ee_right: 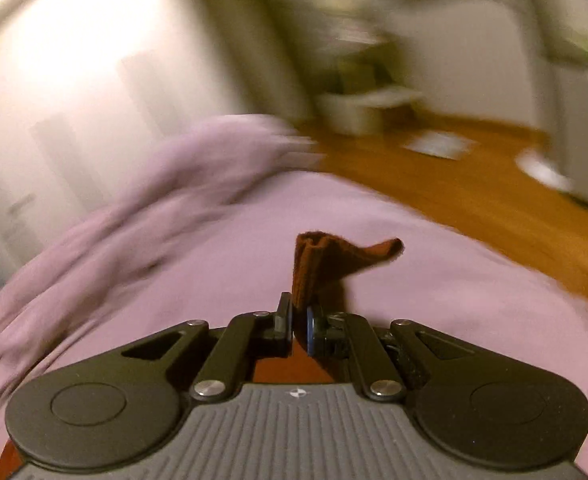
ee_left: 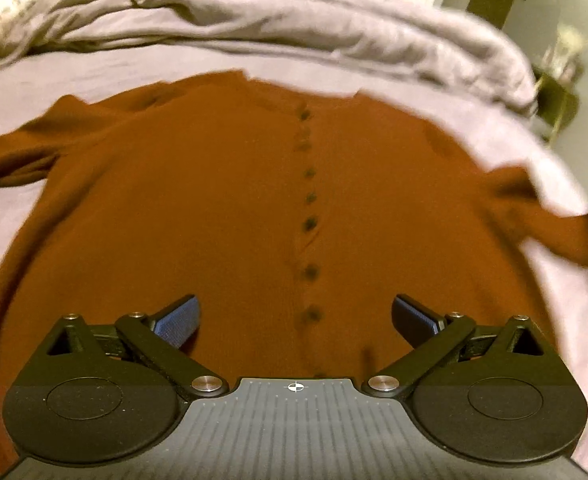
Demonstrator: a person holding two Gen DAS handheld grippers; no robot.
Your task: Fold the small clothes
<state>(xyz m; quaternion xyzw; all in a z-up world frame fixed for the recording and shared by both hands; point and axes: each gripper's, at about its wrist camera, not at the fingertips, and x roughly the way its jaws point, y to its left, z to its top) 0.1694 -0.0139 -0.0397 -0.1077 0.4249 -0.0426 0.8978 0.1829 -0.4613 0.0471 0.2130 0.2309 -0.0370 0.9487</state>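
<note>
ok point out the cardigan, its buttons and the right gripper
cardigan [ee_left: 173,200], left wrist view, front panel
buttons [ee_left: 311,223], left wrist view, a middle button
right gripper [ee_right: 298,326], right wrist view, between fingertips pinching fabric

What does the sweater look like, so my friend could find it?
Look at the bed with the lilac sheet. Spread flat below the crumpled blanket lies the cardigan: it is the only rust-brown thing there, with a row of dark buttons down its middle.

Dim warm light, perhaps motion-blurred

we see a rust-brown cardigan [ee_left: 213,200] with dark buttons [ee_left: 310,222] on a pale lilac bed sheet [ee_left: 93,64]; blue pads [ee_left: 177,322].
</note>
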